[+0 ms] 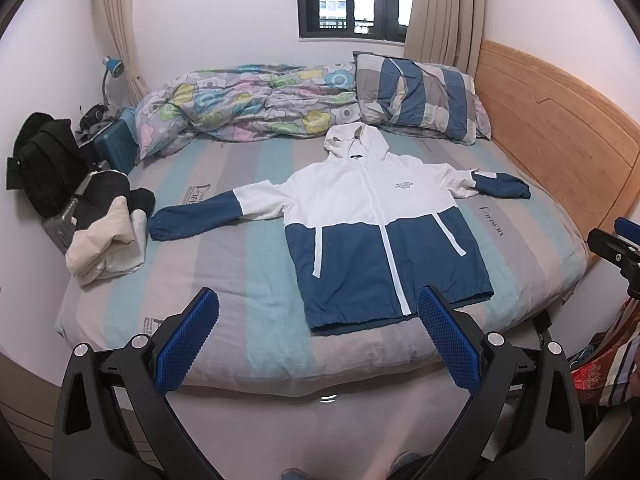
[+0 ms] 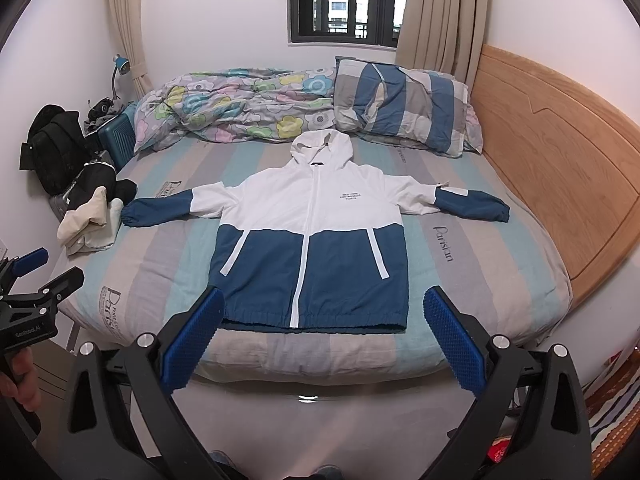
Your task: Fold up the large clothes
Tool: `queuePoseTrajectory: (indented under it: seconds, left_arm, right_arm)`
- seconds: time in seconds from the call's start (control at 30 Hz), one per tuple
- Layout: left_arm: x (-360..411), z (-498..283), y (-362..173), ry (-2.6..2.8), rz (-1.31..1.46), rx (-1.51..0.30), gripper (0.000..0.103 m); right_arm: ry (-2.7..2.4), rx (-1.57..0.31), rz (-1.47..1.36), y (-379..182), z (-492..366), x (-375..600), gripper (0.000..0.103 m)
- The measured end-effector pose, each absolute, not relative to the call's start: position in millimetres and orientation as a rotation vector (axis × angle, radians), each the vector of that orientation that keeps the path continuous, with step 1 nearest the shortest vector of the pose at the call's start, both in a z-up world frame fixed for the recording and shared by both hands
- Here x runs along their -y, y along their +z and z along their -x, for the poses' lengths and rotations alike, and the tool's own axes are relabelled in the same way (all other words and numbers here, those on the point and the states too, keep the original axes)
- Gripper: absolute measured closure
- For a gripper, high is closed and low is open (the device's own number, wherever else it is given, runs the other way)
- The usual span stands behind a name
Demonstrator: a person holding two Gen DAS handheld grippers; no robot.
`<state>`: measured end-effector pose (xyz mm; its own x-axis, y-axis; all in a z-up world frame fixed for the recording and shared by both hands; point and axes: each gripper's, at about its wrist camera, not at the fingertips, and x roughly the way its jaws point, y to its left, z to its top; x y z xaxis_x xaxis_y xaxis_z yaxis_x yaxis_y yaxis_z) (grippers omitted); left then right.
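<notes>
A white and blue hooded jacket (image 1: 372,224) (image 2: 316,232) lies flat and face up on the striped bed (image 1: 224,256) (image 2: 168,264), zip closed, both sleeves spread sideways, hood toward the pillows. My left gripper (image 1: 318,300) hovers open above the bed's near edge, its blue pads wide apart, just short of the jacket's hem and a little to its left. My right gripper (image 2: 323,300) is open too, in front of the hem, its pads flanking the jacket's bottom corners in view. Neither holds anything.
A floral duvet (image 1: 248,100) and a checked pillow (image 1: 420,96) lie at the far side. Folded cream and black clothes (image 1: 112,236) sit at the bed's left edge, beside a black bag (image 1: 44,160). A wooden headboard (image 1: 560,136) runs along the right.
</notes>
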<state>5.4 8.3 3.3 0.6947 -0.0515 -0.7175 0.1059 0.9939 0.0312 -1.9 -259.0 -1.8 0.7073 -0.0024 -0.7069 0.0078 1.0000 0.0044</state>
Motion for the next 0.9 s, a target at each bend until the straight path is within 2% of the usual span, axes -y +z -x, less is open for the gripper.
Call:
queuePoseTrajectory:
  seconds: [0.9]
  left_arm:
    - [-6.6, -5.7, 2.7, -0.087, -0.078, -0.787, 0.006]
  right_arm:
    - [-0.004, -0.783, -0.013, -2.0, 2.2, 260.5, 0.007]
